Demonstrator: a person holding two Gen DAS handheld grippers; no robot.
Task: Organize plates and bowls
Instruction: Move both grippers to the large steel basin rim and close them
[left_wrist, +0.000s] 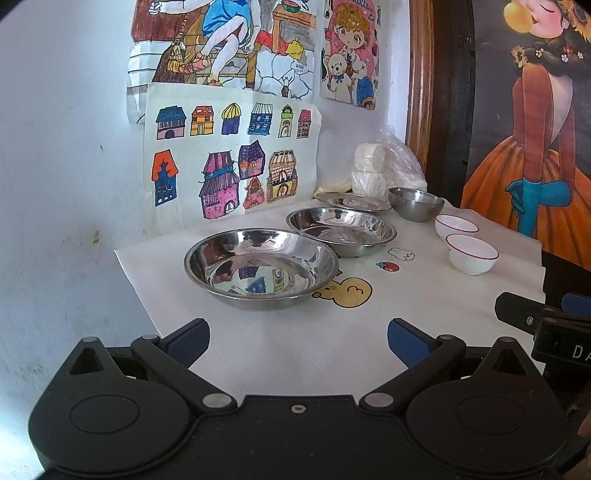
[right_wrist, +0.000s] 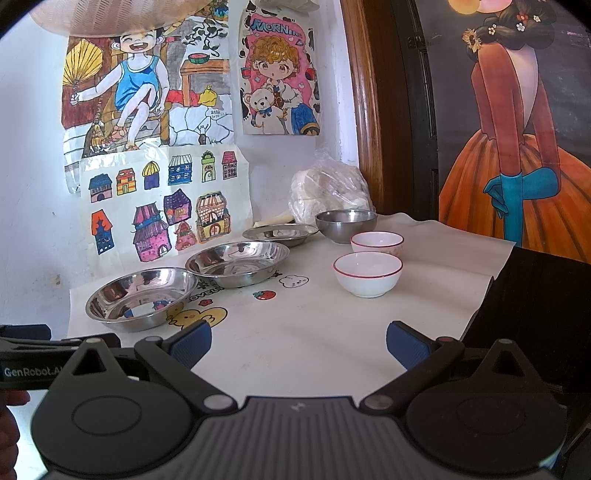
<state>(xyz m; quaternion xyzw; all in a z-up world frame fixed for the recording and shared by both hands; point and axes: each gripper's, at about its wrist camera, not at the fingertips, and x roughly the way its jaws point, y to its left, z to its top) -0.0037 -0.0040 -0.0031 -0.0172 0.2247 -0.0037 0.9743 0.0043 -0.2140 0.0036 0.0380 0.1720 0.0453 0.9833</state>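
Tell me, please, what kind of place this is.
Probably a room in a home: children's drawings are stuck on the wall, and steel plates and small white bowls sit on a cloth-covered table.

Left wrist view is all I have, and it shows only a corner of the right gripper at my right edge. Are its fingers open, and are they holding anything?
Observer: The right gripper is open. Its fingers are wide apart, with only bare tablecloth between them.
Operator: Which dish lies nearest ahead of it?
Observer: The near white bowl, ahead and slightly to the right. In the right wrist view its inside shows empty.
Operator: Is anything hidden behind my nearest plate?
Observer: Only printed letters on the cloth, between the near steel plate and the middle steel plate.
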